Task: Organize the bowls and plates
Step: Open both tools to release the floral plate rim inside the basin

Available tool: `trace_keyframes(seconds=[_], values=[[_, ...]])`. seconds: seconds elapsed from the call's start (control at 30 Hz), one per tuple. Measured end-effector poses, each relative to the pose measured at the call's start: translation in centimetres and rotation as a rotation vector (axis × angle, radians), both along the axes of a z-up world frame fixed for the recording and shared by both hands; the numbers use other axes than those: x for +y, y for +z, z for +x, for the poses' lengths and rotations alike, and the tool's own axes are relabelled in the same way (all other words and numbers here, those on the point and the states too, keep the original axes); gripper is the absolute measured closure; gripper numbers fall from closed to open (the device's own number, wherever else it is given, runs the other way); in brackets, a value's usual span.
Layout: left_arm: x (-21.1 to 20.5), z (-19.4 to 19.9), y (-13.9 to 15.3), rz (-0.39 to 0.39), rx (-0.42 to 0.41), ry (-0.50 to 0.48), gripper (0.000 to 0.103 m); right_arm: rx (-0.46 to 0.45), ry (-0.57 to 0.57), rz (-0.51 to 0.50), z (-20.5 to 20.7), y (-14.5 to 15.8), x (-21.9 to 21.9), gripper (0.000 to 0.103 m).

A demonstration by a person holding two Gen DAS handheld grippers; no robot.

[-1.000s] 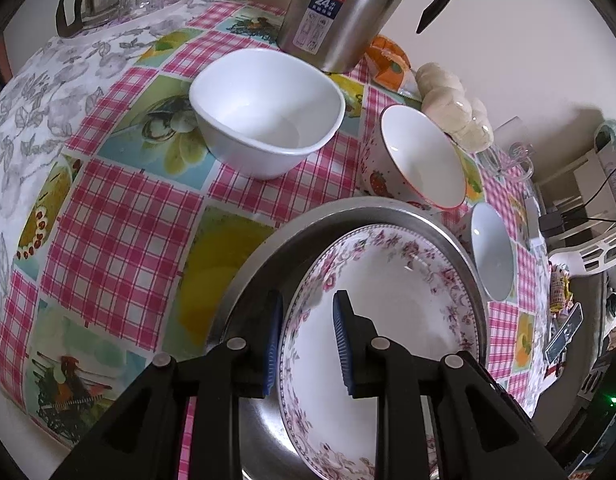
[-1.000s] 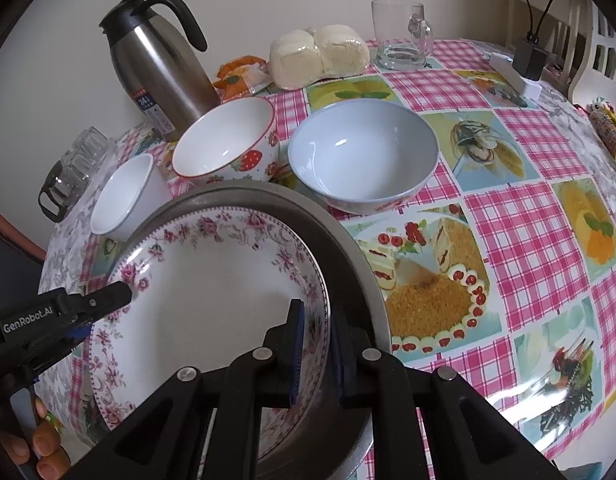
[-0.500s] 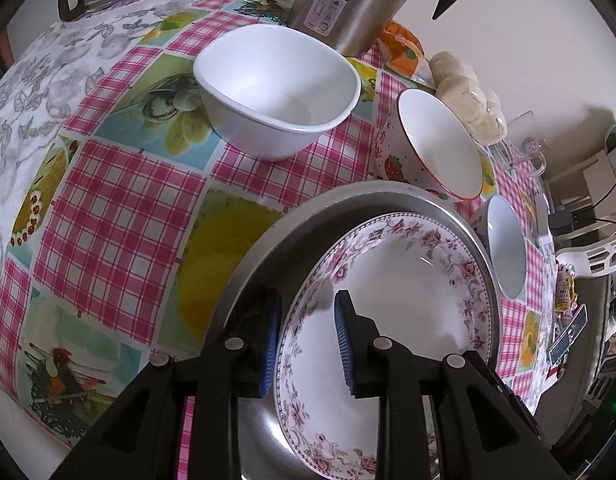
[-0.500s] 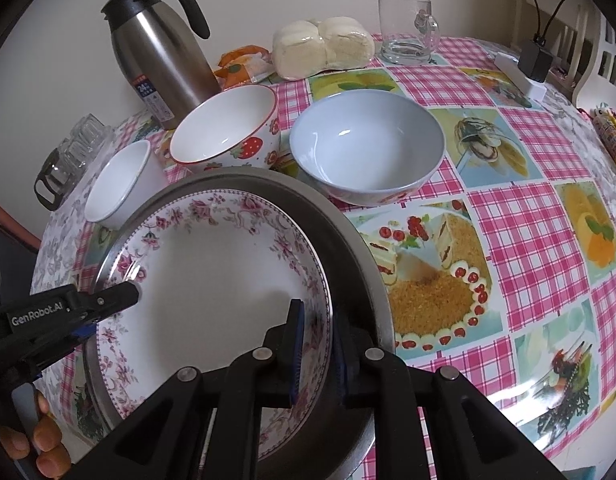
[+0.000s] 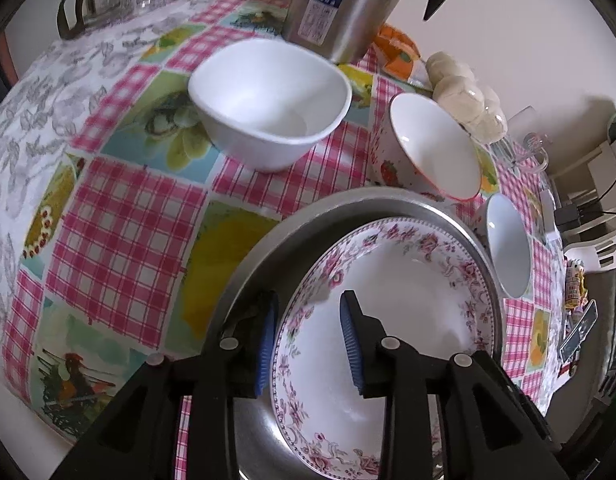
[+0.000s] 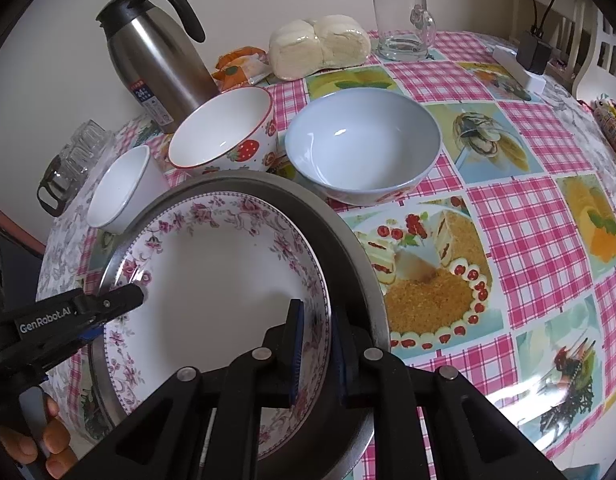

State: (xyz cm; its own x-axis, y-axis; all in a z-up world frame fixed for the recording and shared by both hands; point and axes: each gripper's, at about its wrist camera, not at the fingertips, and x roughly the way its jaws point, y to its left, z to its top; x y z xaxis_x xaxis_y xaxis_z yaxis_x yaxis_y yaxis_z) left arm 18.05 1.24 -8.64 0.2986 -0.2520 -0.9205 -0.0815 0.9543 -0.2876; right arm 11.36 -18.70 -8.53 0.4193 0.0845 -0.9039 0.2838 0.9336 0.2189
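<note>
1. The left hand-held gripper (image 5: 308, 338) straddles the near-left rim of the floral plate (image 5: 408, 320); its jaws are opening, and the blue pads stand clear of the rim on either side.
2. The right hand-held gripper (image 6: 316, 354) is clenched on the plate's opposite rim, one pad inside the plate and one outside.
3. The floral plate lies inside a wide metal plate (image 6: 340, 232), which sits on the desk (image 6: 528, 220) under a pink-checked cloth printed with food pictures.
4. Behind the metal plate stand three bowls in a row: a plain white bowl (image 5: 269, 100), a strawberry bowl (image 6: 223, 136) with a red rim, and a pale blue bowl (image 6: 364, 144).
5. The strawberry bowl is between the other two, just beside the metal plate's far edge.
6. A steel thermos jug (image 6: 155, 56) stands behind the strawberry bowl, near the wall.
7. Wrapped buns (image 6: 320, 46) and a glass mug (image 6: 404, 24) sit further along the back of the desk.
8. A person's fingers (image 6: 47, 440) show at the lower left in the right wrist view, wrapped around the left gripper's handle.
</note>
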Motion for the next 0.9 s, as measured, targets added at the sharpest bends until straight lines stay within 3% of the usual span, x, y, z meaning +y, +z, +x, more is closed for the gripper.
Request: trace_keyframes(seconds=[0.2, 0.43, 0.5, 0.57, 0.77, 0.9], values=[[-0.5, -0.2, 1.9, 0.02, -0.07, -0.008, 0.068, -0.052, -0.017, -0.03, -0.3, 1.5, -0.6, 0.087], [-1.0, -0.6, 3.1, 0.073, -0.124, -0.019, 0.058, -0.108, -0.016, -0.045, -0.5, 2.8, -0.7, 0.085], [-1.1, -0.7, 3.1, 0.096, -0.13, -0.016, 0.049, -0.119, -0.017, -0.059, -0.6, 3.0, -0.7, 0.073], [-1.2, -0.8, 3.1, 0.118, -0.135, -0.013, 0.047, -0.121, -0.018, -0.085, -0.5, 3.2, -0.6, 0.055], [-1.5, -0.8, 2.8, 0.162, -0.123, -0.016, 0.036, -0.123, -0.013, -0.133, -0.4, 3.2, -0.5, 0.032], [-1.6, -0.8, 2.8, 0.177, -0.13, -0.02, 0.031, -0.112, -0.024, -0.146, -0.4, 3.0, -0.7, 0.022]])
